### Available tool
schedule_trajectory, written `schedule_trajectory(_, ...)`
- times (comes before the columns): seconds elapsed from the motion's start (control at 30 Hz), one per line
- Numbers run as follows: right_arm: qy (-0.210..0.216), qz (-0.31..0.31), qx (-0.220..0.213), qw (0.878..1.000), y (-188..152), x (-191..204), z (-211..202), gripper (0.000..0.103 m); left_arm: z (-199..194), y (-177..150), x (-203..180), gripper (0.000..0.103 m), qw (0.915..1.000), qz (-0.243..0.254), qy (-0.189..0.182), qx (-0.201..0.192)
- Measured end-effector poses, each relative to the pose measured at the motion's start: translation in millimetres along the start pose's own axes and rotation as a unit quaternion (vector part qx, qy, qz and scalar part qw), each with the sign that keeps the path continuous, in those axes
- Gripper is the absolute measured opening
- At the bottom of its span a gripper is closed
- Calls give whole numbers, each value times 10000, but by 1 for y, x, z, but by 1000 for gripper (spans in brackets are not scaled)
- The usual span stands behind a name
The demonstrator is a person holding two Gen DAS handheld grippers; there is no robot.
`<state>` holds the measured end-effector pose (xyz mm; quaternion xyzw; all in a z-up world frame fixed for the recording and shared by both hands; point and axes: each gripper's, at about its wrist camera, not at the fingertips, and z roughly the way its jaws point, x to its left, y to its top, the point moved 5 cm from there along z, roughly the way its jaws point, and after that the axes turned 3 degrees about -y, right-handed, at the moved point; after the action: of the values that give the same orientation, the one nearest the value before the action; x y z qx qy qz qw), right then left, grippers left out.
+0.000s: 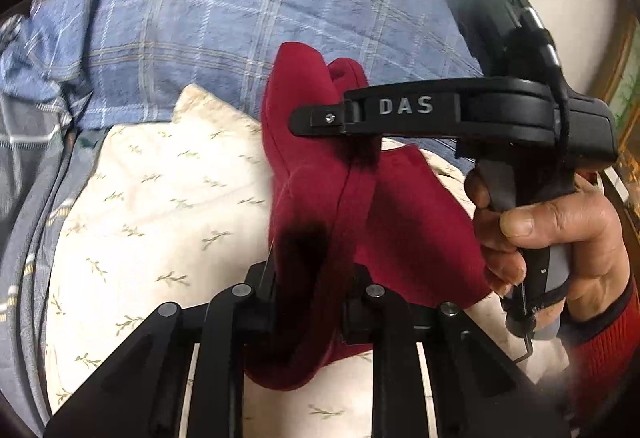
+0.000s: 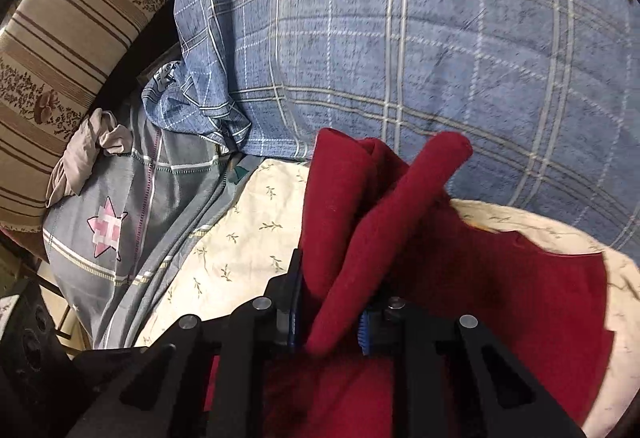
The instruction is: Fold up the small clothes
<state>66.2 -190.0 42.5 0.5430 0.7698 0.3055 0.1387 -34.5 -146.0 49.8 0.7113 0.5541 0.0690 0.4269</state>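
Dark red garment (image 1: 408, 222) is raised off the cream leaf-print pillow (image 1: 160, 206), bunched between both tools. Left gripper (image 1: 308, 278) – jaws nearly together, pinching a red fold. Right gripper (image 2: 328, 322) – likewise clamped on a rolled edge. Blue plaid bedding (image 2: 400, 50) lies behind; the person's right hand (image 1: 560, 234) grips its handle.

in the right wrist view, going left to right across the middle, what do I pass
striped floral cushion → beige crumpled cloth → grey sheet with pink star → cream leaf-print cloth → red garment
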Motion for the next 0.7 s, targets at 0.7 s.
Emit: schedule_trajectory(0.7,-1385,270,86,9900,-42,-149,-61,14,96,6,-155,18,9923,675,-681,782)
